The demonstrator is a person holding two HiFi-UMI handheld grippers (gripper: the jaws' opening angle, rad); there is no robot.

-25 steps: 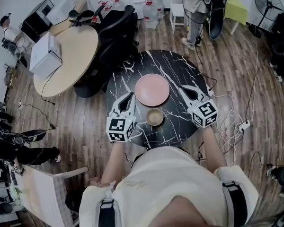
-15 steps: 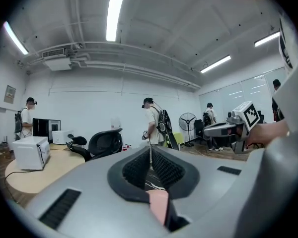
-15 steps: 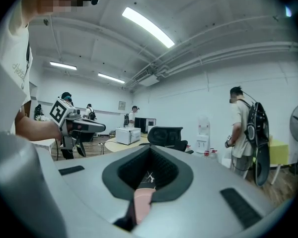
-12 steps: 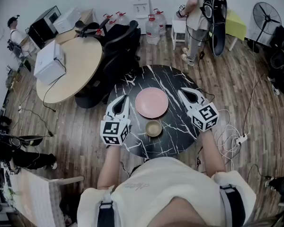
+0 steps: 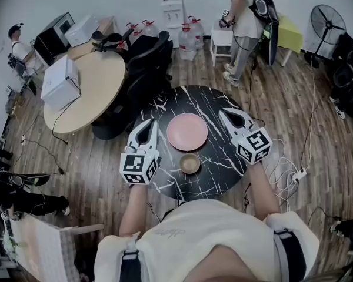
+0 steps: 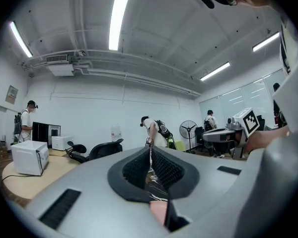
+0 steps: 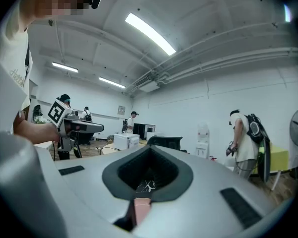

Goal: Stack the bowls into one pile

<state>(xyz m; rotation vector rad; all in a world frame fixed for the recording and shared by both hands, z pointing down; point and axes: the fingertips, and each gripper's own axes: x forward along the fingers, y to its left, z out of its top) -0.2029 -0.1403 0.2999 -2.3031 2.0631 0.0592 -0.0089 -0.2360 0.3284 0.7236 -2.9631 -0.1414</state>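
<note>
On the round black marble table [image 5: 215, 101], a wide pink bowl [image 5: 187, 131] sits in the middle. A small tan bowl [image 5: 190, 164] stands just in front of it, apart from it. My left gripper [image 5: 147, 124] hovers over the table's left side, shut and empty, pointing level. Over the table's right side my right gripper [image 5: 224, 113] is also shut with nothing in it. In the left gripper view the left gripper [image 6: 150, 150] has its jaws pressed together, and a sliver of pink shows below them. The right gripper [image 7: 149, 148] looks across the room.
A beige round table [image 5: 88, 90] with a white box [image 5: 60, 80] stands at the left, and a black office chair [image 5: 144, 63] is between the tables. Water bottles [image 5: 188, 37], a standing person [image 5: 244, 16] and a fan [image 5: 326, 21] are behind. Cables [image 5: 288, 154] lie on the floor at the right.
Both grippers have risen above the table and stayed shut. The bowls have not moved.
</note>
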